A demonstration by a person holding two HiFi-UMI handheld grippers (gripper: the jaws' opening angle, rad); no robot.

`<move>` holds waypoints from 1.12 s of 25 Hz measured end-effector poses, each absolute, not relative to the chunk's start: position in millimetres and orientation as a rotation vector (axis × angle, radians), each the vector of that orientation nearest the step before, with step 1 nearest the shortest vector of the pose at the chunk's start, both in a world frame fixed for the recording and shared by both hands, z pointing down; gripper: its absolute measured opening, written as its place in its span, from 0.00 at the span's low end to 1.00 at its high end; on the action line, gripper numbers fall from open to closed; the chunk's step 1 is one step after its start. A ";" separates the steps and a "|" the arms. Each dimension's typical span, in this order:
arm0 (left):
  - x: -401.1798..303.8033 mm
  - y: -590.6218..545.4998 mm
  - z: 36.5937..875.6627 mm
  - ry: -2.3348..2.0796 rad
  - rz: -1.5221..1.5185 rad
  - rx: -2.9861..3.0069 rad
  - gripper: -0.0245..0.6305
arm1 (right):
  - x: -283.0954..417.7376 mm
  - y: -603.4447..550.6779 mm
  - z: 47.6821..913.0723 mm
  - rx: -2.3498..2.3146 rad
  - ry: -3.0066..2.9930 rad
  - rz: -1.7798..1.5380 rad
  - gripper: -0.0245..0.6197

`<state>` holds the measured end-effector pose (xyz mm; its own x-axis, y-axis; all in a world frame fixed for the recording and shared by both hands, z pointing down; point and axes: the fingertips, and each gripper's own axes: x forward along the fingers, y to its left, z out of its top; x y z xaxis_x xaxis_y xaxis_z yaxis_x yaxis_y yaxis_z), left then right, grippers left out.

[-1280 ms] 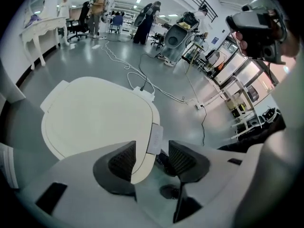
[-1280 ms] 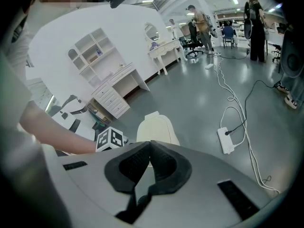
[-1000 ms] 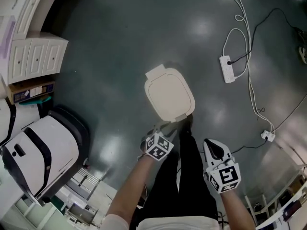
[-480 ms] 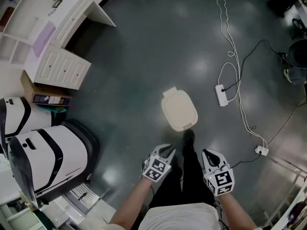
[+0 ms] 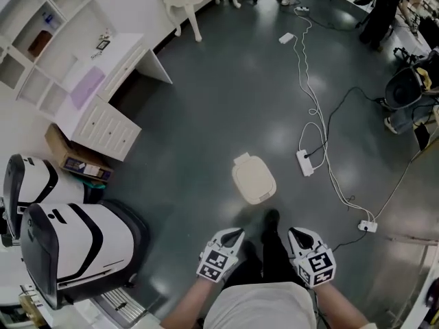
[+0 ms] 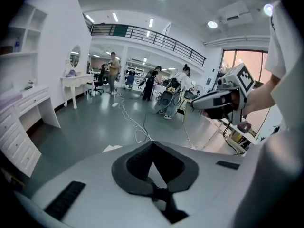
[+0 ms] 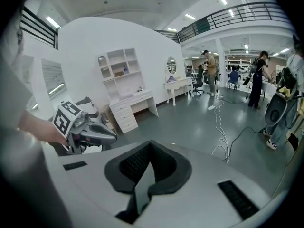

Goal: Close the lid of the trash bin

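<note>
Far L, a cardboard box (image 5: pixel 74 157) is sitting just beside the white drawers (image 5: pixel 103 123). My left gripper (image 5: pixel 232 236) is hovering low in the head view, over the floor (image 5: pixel 199 101). Its fingers (image 6: pixel 140 161) have just been closing & are clenched tip to tip w/ nothing between them. Ahead of both grippers & well apart from them, the trash bin (image 5: pixel 264 196) is standing on the floor w/ its lid (image 5: pixel 255 182) lying flat, shut. My shoe (image 5: pixel 271 218) is showing between the two grippers. My right gripper (image 5: pixel 300 236) is hovering level w/ the left. Its fingers (image 7: pixel 135 164) are pressing together too, empty. Further R, a power strip (image 5: pixel 304 162) w/ cables is lying near the bin, not touching it.
</note>
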<state>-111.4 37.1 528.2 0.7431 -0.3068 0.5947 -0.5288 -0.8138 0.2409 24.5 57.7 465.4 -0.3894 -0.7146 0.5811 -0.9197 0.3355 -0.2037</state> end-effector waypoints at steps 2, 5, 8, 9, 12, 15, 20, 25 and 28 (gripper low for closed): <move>-116.1 45.6 502.7 -0.663 0.718 2.561 0.06 | 23.9 72.4 445.1 1.459 -2.228 0.707 0.06; -117.7 58.1 467.9 -0.696 0.637 2.578 0.06 | 31.2 88.4 415.8 1.502 -2.245 0.671 0.06; -114.2 73.9 436.0 -0.711 0.563 2.600 0.06 | 43.1 102.7 393.0 1.536 -2.264 0.623 0.06; -112.3 78.3 426.6 -0.723 0.540 2.605 0.06 | 47.9 107.2 386.6 1.542 -2.272 0.606 0.06; -107.8 87.8 404.0 -0.773 0.474 2.609 0.06 | 63.2 117.6 371.3 1.543 -2.292 0.552 0.06; -105.5 99.2 385.4 -0.825 0.428 2.599 0.06 | 75.5 128.3 361.6 1.520 -2.310 0.518 0.06; -110.5 116.3 357.7 -0.934 0.355 2.590 0.06 | 90.0 138.1 332.0 1.502 -2.370 0.425 0.06; -117.7 124.5 347.7 -1.014 0.299 2.544 0.06 | 98.4 139.0 312.9 1.518 -2.415 0.394 0.06; -116.7 128.6 339.6 -1.018 0.274 2.552 0.06 | 93.7 141.6 311.1 1.495 -2.438 0.372 0.06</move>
<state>-116.7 128.6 339.6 0.7187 -0.6204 0.3139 -0.6941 -0.6664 0.2722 93.7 141.6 311.1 -0.4386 -0.8291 0.3468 -0.8947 0.4389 -0.0822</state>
